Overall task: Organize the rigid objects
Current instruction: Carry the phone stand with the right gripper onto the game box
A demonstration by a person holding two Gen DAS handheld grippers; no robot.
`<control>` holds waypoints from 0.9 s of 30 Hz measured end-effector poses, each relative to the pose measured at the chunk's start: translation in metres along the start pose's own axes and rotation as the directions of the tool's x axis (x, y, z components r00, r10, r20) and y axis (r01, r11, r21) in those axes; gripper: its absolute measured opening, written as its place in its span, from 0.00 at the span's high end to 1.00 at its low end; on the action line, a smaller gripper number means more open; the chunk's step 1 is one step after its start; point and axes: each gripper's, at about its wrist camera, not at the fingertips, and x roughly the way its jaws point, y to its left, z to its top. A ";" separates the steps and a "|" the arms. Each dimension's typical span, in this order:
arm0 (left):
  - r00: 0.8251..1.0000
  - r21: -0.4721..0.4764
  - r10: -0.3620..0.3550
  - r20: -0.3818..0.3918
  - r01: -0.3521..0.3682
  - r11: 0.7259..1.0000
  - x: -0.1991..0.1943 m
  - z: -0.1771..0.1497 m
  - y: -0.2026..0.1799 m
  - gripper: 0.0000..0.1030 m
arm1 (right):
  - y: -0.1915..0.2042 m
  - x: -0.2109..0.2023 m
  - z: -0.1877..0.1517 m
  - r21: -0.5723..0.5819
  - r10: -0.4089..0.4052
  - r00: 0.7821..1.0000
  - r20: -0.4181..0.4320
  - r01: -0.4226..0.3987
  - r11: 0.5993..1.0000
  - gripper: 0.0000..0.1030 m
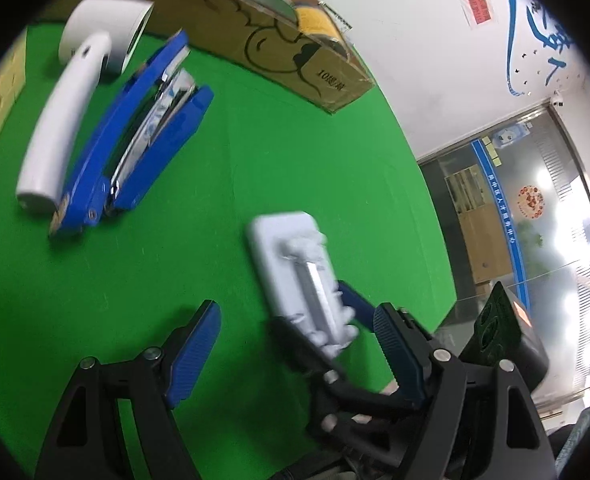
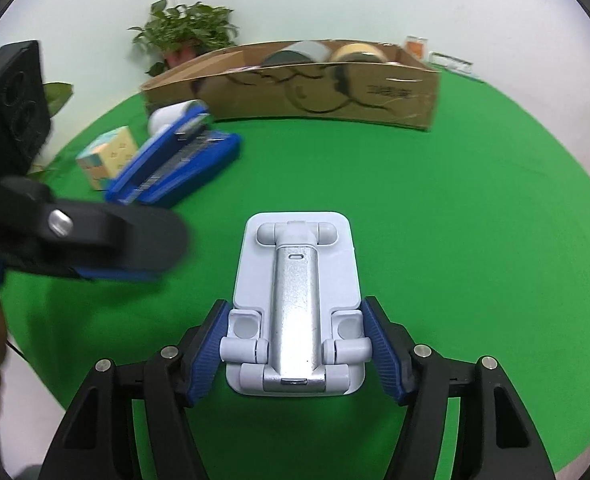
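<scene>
stand in the right tongs, left tongs wide

left wrist view: the left gripper [image 1: 295, 344] hangs wide with nothing between its pads, over the green table [image 1: 223, 168]. the white stand [image 1: 295, 276] shows blurred at lower centre, with the right gripper [image 1: 355, 332] closed on its near end. further off lie a blue stapler [image 1: 135, 136] and a white scanner [image 1: 67, 112], just beside each other, in front of the box [image 1: 279, 44].

right wrist view: the right gripper [image 2: 295, 356] is pinching the stand [image 2: 295, 300] across its near hinge end. it's a folded white plastic plate with a silver metal arm along the middle. likely light, stiff, a bit slick; grip on the flat sides, since the hinges may swing.
</scene>
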 end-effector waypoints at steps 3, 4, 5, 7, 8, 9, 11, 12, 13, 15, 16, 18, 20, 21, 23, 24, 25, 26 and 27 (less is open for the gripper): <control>0.999 -0.040 -0.033 -0.023 0.032 0.999 0.003 -0.001 0.009 0.25 | 0.011 0.001 0.007 0.051 0.093 0.996 -0.016 -0.092 0.994 0.39; 0.999 -0.046 -0.036 -0.025 0.035 0.998 0.003 -0.002 0.009 0.27 | 0.012 0.000 0.007 0.070 0.117 0.993 -0.020 -0.115 0.991 0.39; 0.999 -0.049 -0.037 -0.026 0.036 0.998 0.003 -0.002 0.011 0.35 | 0.015 0.000 0.007 0.092 0.150 0.988 -0.025 -0.147 0.985 0.39; 0.999 -0.053 -0.028 -0.044 0.025 0.998 0.006 -0.002 0.012 0.51 | 0.020 0.001 0.008 0.105 0.174 0.984 -0.035 -0.169 0.980 0.39; 0.999 -0.054 -0.010 -0.036 0.008 0.999 0.005 -0.002 0.014 0.58 | 0.021 -0.001 0.006 0.103 0.170 0.985 -0.033 -0.165 0.981 0.39; 0.999 -0.053 0.000 -0.036 -0.002 0.999 0.004 -0.003 0.016 0.63 | 0.022 -0.001 0.007 0.110 0.172 0.985 -0.034 -0.167 0.980 0.39; 0.999 -0.054 -0.012 -0.032 0.010 0.999 0.003 -0.003 0.018 0.63 | 0.022 -0.001 0.008 0.110 0.170 0.985 -0.033 -0.165 0.980 0.39; 1.000 -0.050 -0.018 -0.026 0.017 0.999 0.001 -0.003 0.016 0.63 | 0.025 -0.003 0.008 0.102 0.157 0.987 -0.022 -0.154 0.983 0.39; 1.000 -0.036 -0.027 -0.016 0.026 0.999 -0.002 -0.003 0.013 0.64 | 0.025 -0.007 0.009 0.100 0.147 0.989 -0.008 -0.145 0.984 0.39; 0.998 -0.005 -0.055 0.019 0.055 0.998 -0.013 0.001 0.005 0.65 | 0.027 -0.022 0.016 0.091 0.130 0.990 0.046 -0.134 0.987 0.39; 0.998 0.014 -0.061 0.034 0.060 0.998 -0.019 0.004 -0.002 0.65 | 0.028 -0.029 0.020 0.084 0.123 0.990 0.069 -0.129 0.988 0.39; 0.995 0.074 -0.066 0.073 0.060 0.995 -0.035 0.014 -0.020 0.65 | 0.031 -0.047 0.031 0.077 0.101 0.985 0.137 -0.113 0.991 0.39; 0.991 0.123 -0.076 0.108 0.062 0.990 -0.049 0.024 -0.038 0.65 | 0.036 -0.066 0.046 0.066 0.079 0.974 0.211 -0.095 0.993 0.39; 0.988 0.160 -0.080 0.133 0.059 0.985 -0.061 0.033 -0.050 0.65 | 0.038 -0.075 0.055 0.060 0.072 0.966 0.248 -0.089 0.994 0.39; 0.983 0.203 -0.078 0.165 0.044 0.978 -0.075 0.043 -0.063 0.65 | 0.041 -0.088 0.071 0.052 0.074 0.952 0.298 -0.094 0.994 0.39; 0.979 0.224 -0.081 0.185 0.038 0.974 -0.084 0.050 -0.070 0.65 | 0.043 -0.094 0.082 0.046 0.077 0.942 0.326 -0.097 0.994 0.39; 0.977 0.238 -0.083 0.198 0.034 0.971 -0.092 0.056 -0.073 0.65 | 0.046 -0.097 0.089 0.040 0.077 0.936 0.344 -0.096 0.995 0.39; 0.974 0.249 -0.079 0.212 0.024 0.968 -0.098 0.062 -0.078 0.65 | 0.048 -0.102 0.098 0.037 0.081 0.929 0.362 -0.101 0.994 0.39; 0.971 0.262 -0.069 0.229 0.007 0.965 -0.106 0.069 -0.082 0.65 | 0.051 -0.105 0.107 0.036 0.089 0.922 0.377 -0.110 0.993 0.39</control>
